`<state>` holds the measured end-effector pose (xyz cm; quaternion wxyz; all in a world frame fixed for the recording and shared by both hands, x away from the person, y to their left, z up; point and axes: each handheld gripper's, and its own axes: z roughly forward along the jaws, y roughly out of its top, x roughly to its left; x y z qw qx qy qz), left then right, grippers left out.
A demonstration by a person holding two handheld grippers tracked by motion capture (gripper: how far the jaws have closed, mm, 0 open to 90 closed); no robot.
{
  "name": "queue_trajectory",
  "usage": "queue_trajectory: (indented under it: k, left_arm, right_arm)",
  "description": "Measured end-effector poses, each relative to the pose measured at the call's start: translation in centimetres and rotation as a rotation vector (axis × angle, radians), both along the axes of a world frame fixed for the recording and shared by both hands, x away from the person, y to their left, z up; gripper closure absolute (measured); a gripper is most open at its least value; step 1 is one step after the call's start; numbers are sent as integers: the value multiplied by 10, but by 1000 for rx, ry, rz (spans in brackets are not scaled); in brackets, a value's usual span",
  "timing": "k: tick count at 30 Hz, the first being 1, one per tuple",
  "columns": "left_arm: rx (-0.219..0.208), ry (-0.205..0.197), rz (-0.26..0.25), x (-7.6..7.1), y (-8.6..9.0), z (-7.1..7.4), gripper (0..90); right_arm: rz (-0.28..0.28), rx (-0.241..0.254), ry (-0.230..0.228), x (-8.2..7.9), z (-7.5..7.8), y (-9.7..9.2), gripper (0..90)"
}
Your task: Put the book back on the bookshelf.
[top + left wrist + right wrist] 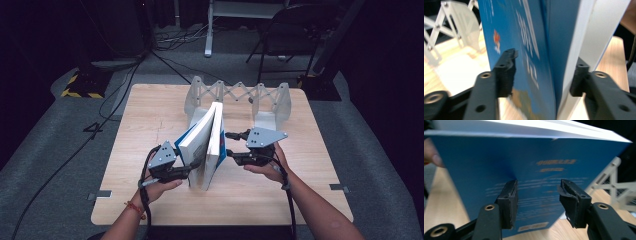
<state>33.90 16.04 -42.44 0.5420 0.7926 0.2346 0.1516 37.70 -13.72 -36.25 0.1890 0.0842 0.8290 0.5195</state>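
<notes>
Two blue-covered books (206, 142) stand on edge near the middle of the wooden surface (150, 115), leaning together at the top and splayed at the foot, their long axis running from the person toward the white expanding rack (235, 97) just behind them. The left book (524, 50) sits between the jaws of the left gripper (192, 167), which straddles its near lower edge; the jaws stand parted, with a gap visible at the cover side, so no firm clamp is evident. The right gripper (231, 145) faces the outer cover of the right book (524, 170) from the right, jaws parted and level, nothing between them, apparently close to or bracing that cover. Judgement: the rack lies straight ahead along the books' length, so the coming move would be a forward slide, both grippers flanking equally.
</notes>
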Motion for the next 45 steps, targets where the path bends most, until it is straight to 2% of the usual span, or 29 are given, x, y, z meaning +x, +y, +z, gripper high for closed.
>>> queue_trajectory:
  k: [1,3,6,12,14,16,19,22,25,27,30,38,41,45]
  left_arm:
    - [18,5,0,-1,1,-1,400]
    - [48,10,1,-4,2,-3,330]
    - [86,13,4,-10,-2,-7,282]
    - [94,21,11,-18,-18,-13,231]
    - [115,0,29,-22,-29,-18,197]
    - [123,0,35,-23,-36,-23,190]
    - [125,-14,86,-24,-47,-27,140]
    - [70,-23,139,-23,-49,-27,164]
    - [61,-48,192,-23,-53,-28,170]
    - [61,-70,228,-23,-53,-29,215]
    - [50,-72,238,-21,-51,-29,292]
    - [38,-69,215,-21,-45,-29,369]
    - [34,-58,221,-21,-41,-29,417]
    - [29,-35,230,-19,-31,-28,468]
  right_arm:
    - [3,-18,2,-1,-1,3,495]
    - [13,-21,20,-2,-3,6,495]
    - [15,-35,25,-3,-8,9,485]
    - [8,-54,44,-1,-19,16,477]
    - [11,-50,59,-1,-23,18,466]
    - [11,-59,59,-1,-26,21,466]
    - [14,-78,62,0,-32,26,467]
    - [3,-73,71,1,-35,27,467]
    - [-14,-69,74,4,-37,29,463]
    - [-25,-63,84,7,-40,30,453]
    - [-36,-56,94,10,-42,30,447]
    - [-80,-40,126,22,-48,17,415]
    - [-102,-71,134,27,-53,1,399]
    - [-157,-122,168,31,-67,-32,386]
